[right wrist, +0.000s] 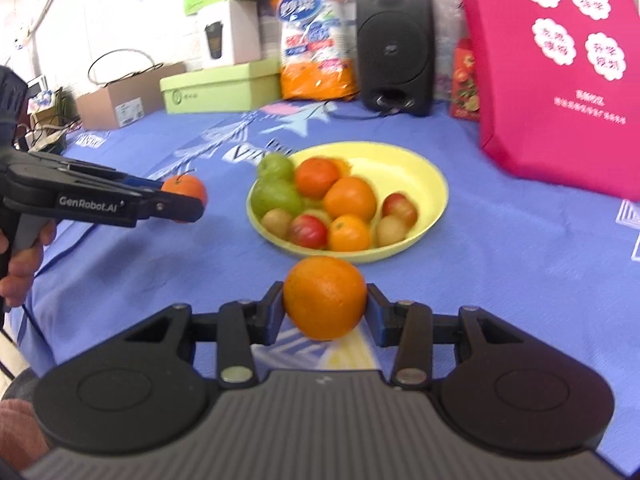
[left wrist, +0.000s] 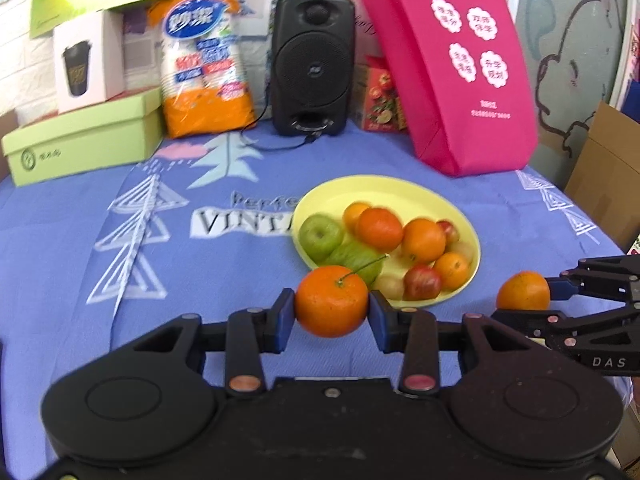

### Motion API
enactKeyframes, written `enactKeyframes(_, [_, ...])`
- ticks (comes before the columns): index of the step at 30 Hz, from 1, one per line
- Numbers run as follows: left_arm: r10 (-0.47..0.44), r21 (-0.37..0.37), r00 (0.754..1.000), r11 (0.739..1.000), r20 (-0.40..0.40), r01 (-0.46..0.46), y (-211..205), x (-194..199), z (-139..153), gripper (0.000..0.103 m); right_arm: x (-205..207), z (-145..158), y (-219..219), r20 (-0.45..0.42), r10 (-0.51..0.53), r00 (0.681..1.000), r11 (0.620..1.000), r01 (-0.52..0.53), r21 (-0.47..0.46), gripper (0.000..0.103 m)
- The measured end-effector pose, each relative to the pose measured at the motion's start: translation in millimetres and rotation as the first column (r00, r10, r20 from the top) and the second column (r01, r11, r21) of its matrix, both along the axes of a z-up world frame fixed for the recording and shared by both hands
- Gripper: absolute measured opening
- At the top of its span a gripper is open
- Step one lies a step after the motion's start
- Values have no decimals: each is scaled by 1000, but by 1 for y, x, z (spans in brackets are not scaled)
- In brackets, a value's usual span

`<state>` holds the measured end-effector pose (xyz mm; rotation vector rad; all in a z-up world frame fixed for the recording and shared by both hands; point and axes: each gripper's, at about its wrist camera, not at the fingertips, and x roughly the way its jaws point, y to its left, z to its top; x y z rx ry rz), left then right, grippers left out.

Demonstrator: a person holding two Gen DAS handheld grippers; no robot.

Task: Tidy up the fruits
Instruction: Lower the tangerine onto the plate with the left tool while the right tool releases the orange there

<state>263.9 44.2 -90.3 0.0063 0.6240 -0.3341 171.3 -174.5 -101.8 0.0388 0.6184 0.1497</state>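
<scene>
A stemmed tangerine (left wrist: pixel 331 301) sits clamped between the jaws of the left gripper (left wrist: pixel 331 312), held above the blue cloth-covered bench (left wrist: pixel 120 260). The right gripper (right wrist: pixel 325 308) has its jaws clamped on an orange (right wrist: pixel 325 298). Between and just beyond both, a yellow plate (right wrist: pixel 424 168) holds green apples, red apples and more oranges. Behind it stand a black speaker (left wrist: pixel 313 64) and a pink tote bag (left wrist: pixel 460 72).
</scene>
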Motion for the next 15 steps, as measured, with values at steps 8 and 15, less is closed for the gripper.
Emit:
enactKeyframes(8, [-39,9,998,999,48,38,-23,49,24,39,30,23,-20,62,-23,998,1000,24,-17,41])
enactKeyframes(15, [-23,16,1000,1000,2,23,-40,122,18,39,91,37,-32,84,-44,995,999,45,-8,41])
